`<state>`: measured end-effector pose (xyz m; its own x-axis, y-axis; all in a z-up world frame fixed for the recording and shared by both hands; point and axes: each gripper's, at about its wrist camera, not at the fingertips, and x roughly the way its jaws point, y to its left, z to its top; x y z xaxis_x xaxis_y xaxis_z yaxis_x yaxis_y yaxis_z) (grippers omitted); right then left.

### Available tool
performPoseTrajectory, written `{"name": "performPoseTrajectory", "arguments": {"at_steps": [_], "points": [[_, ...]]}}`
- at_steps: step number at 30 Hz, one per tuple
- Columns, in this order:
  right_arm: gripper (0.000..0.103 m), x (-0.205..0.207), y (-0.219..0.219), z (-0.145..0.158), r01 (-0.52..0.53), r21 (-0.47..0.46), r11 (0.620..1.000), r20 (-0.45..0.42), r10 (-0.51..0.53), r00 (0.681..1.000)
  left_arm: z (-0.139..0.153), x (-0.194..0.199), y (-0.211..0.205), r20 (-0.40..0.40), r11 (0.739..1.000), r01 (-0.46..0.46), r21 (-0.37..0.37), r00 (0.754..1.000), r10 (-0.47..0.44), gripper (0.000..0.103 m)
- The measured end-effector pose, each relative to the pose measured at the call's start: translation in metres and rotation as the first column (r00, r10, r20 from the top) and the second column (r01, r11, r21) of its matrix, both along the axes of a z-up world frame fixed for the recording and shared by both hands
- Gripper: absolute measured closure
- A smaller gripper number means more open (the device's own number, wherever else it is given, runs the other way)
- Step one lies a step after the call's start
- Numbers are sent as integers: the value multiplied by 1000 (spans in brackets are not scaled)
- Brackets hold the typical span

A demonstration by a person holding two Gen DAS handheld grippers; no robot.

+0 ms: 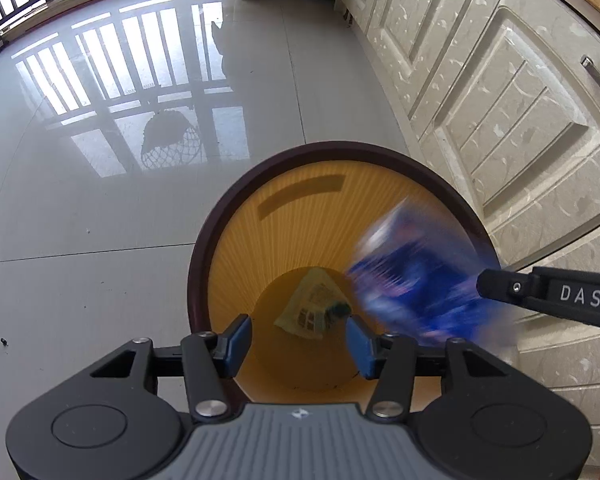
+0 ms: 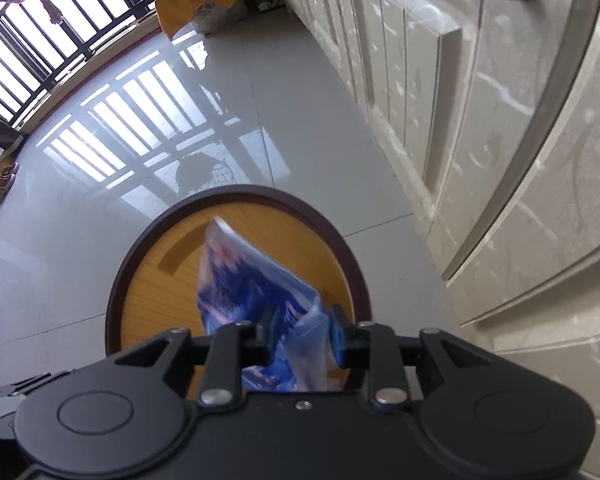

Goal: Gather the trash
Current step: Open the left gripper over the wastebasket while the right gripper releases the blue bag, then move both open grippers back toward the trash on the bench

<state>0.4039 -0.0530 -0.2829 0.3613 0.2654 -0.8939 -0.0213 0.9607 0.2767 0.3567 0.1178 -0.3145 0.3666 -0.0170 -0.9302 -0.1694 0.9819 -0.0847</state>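
Both grippers hang over a yellow bin (image 1: 236,240). The left gripper (image 1: 298,340) is apart and empty. The right gripper (image 2: 300,334) has loosened around a blue wrapper (image 2: 252,280), which could snag or flutter outside.

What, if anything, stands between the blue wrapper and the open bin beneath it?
Nothing visible. The blue wrapper hangs between the right gripper's fingers directly over the open bin, whose mouth is uncovered. Only a yellow wrapper lies at the bottom.
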Motion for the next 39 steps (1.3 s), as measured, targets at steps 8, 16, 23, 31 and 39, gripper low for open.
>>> {"name": "performPoseTrajectory", "arguments": {"at_steps": [8,16,23,31,39], "points": [[54,-5,6,5,-85,-17,996,-8,84,996,3,-6,1,-10,1000,-18,17,1000,18,34],[34,-14,1,18,-147,-76,986,-8,147,989,19,-17,6,-12,999,-42,28,999,43,18],[17,-26,-7,38,-156,-120,980,32,161,986,42,-32,10,-5,998,-51,41,999,51,5],[3,-45,-13,70,-162,-169,972,67,176,982,74,-55,18,17,995,-79,59,997,78,0],[3,-70,-16,108,-171,-190,967,91,191,977,107,-82,17,42,990,-102,99,994,99,0]]}}
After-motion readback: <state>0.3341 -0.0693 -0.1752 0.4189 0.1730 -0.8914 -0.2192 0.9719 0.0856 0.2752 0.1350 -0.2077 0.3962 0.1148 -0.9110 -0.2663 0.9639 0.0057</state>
